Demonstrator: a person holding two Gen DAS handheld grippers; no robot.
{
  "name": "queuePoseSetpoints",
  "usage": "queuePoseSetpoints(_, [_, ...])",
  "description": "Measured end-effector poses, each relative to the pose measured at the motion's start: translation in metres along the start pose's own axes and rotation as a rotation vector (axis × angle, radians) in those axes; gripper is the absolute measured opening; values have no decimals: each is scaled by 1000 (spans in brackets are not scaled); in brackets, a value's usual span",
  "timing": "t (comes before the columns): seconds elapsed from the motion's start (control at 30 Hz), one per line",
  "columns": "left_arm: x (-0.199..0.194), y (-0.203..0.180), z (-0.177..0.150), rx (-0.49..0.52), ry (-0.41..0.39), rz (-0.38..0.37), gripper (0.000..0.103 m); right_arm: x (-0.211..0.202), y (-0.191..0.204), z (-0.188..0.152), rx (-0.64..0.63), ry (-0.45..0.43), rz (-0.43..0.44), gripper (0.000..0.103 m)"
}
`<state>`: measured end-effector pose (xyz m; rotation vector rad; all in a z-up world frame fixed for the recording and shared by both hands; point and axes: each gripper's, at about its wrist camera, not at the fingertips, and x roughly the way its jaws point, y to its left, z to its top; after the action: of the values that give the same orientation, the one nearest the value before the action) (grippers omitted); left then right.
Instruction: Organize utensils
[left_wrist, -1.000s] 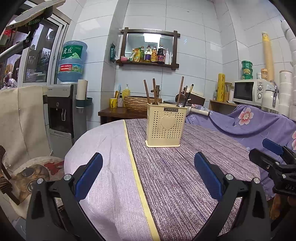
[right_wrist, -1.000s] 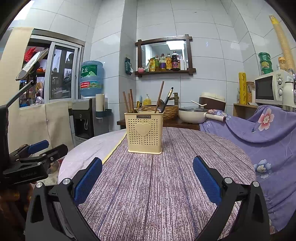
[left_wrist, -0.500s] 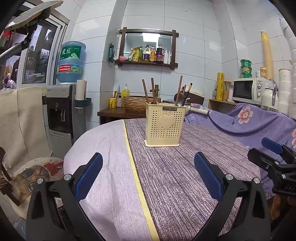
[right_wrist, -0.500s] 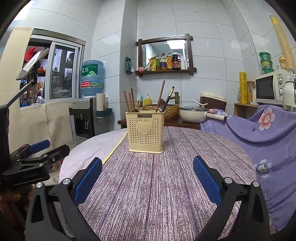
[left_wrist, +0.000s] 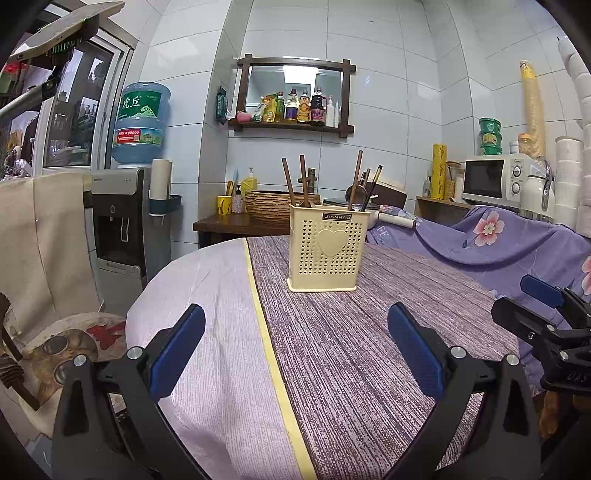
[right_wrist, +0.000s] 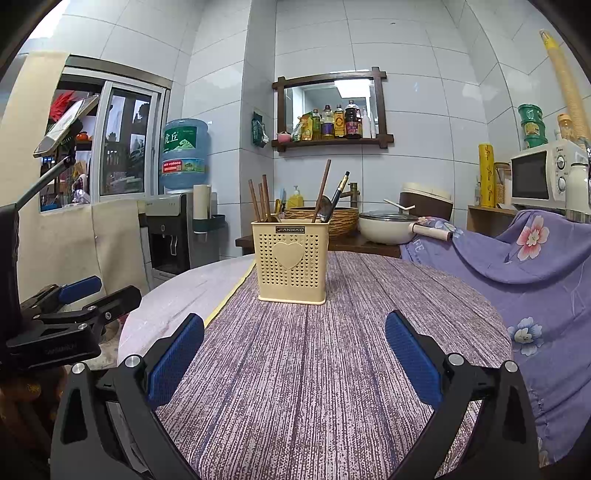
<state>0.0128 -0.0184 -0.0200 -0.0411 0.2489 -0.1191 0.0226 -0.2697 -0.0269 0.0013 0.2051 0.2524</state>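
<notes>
While the left gripper (left_wrist: 295, 347) hovers low over the counter (left_wrist: 207, 332), its jaws stand wide apart with nothing between them. Straight ahead of the jaws, well beyond the tips, a cream perforated utensil holder (left_wrist: 327, 254) with a heart on its front stands upright on the purple striped cloth (left_wrist: 351, 350). Wooden chopsticks (left_wrist: 288, 181) and dark-handled utensils (left_wrist: 371, 188) stick up out of it. To the right of the jaws, the right gripper (left_wrist: 543, 314) shows at the frame edge.

From the right wrist, the right gripper (right_wrist: 293, 349) also has its jaws spread wide and empty. The utensil holder (right_wrist: 291, 262) sits ahead of the jaws, slightly toward the left finger's side, on the same cloth (right_wrist: 314, 369), with chopsticks (right_wrist: 258, 199) rising from its left part and a ladle (right_wrist: 325, 206) from its right. The left gripper (right_wrist: 88, 295) appears off to the left of the jaws.
</notes>
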Motion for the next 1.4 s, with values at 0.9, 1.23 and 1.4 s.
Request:
queuePoseSetpoints(0.9, [3, 0, 1, -15, 12, -9, 97, 1, -1, -5, -7, 9, 9, 97])
queuePoseSetpoints(1.23, [4, -1, 1, -7, 16, -7, 97, 2, -2, -6, -9, 12, 12, 97])
queuePoseSetpoints(1.4, [5, -2, 0, -4, 21, -3, 97, 2, -2, -6, -9, 13, 13, 97])
